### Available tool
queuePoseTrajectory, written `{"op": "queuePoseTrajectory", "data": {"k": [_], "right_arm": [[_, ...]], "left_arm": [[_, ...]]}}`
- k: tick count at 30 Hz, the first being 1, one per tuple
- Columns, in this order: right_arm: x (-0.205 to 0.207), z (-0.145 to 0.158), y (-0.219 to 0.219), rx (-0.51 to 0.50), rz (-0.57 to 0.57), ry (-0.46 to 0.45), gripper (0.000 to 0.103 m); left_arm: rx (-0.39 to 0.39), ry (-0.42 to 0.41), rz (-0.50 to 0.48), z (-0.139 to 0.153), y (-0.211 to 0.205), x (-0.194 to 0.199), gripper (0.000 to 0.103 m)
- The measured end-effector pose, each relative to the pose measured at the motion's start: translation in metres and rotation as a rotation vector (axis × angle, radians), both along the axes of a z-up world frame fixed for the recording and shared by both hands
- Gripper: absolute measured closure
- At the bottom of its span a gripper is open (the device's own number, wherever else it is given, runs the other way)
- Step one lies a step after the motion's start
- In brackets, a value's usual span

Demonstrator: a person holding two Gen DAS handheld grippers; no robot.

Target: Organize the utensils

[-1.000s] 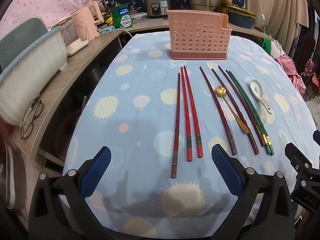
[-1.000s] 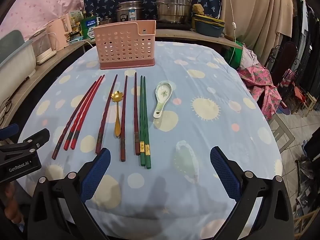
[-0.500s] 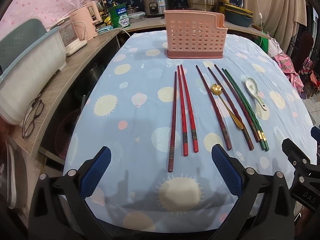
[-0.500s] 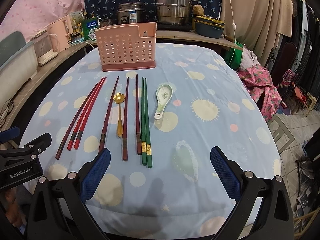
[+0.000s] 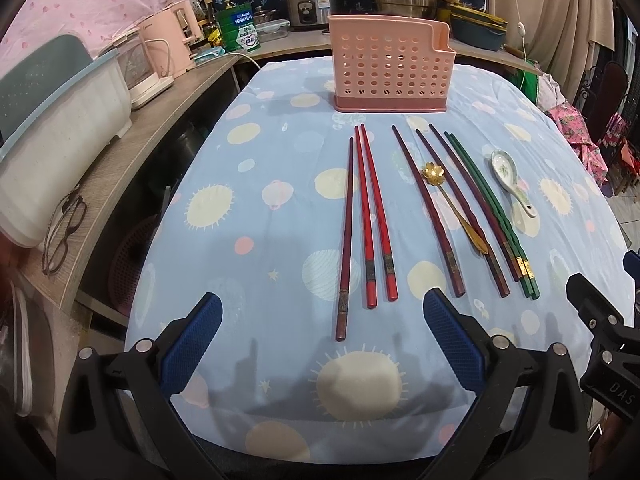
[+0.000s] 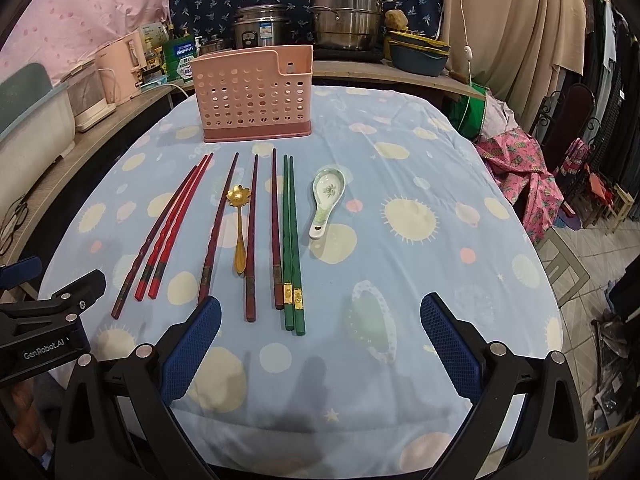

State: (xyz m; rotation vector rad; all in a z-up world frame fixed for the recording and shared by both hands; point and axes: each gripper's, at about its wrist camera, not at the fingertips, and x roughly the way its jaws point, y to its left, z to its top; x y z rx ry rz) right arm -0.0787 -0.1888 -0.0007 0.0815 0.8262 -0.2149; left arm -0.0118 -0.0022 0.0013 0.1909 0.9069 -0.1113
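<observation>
A pink perforated utensil holder point(image 5: 390, 70) point(image 6: 256, 98) stands upright at the far side of the table. In front of it lie red chopsticks point(image 5: 370, 216) point(image 6: 172, 232), dark maroon chopsticks point(image 5: 428, 212) point(image 6: 218, 228), green chopsticks point(image 5: 492, 212) point(image 6: 290, 240), a gold flower spoon point(image 5: 452, 208) point(image 6: 239, 232) and a white ceramic spoon point(image 5: 510, 180) point(image 6: 326, 196). My left gripper point(image 5: 322, 344) is open and empty, near the red chopsticks' ends. My right gripper point(image 6: 320, 344) is open and empty, near the green chopsticks' ends.
The table has a blue patterned cloth point(image 5: 280, 208) point(image 6: 420, 200). A wooden counter point(image 5: 120, 152) on the left carries a white bin, glasses and appliances. Pots stand on the back shelf point(image 6: 344, 16). Chairs and clothes stand at the right point(image 6: 560, 160).
Both grippers have pulled back slightly and risen; the utensils now sit a little farther ahead in both views. Nothing on the table has moved.
</observation>
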Motion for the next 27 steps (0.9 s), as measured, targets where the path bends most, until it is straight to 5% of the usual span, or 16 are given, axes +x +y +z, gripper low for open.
{"op": "queuePoseTrajectory", "data": {"k": [27], "right_arm": [[0.0009, -0.0003, 0.0007, -0.001, 0.001, 0.0, 0.007]], "left_arm": [[-0.001, 0.003, 0.0, -0.0015, 0.0012, 0.0016, 0.007]]}}
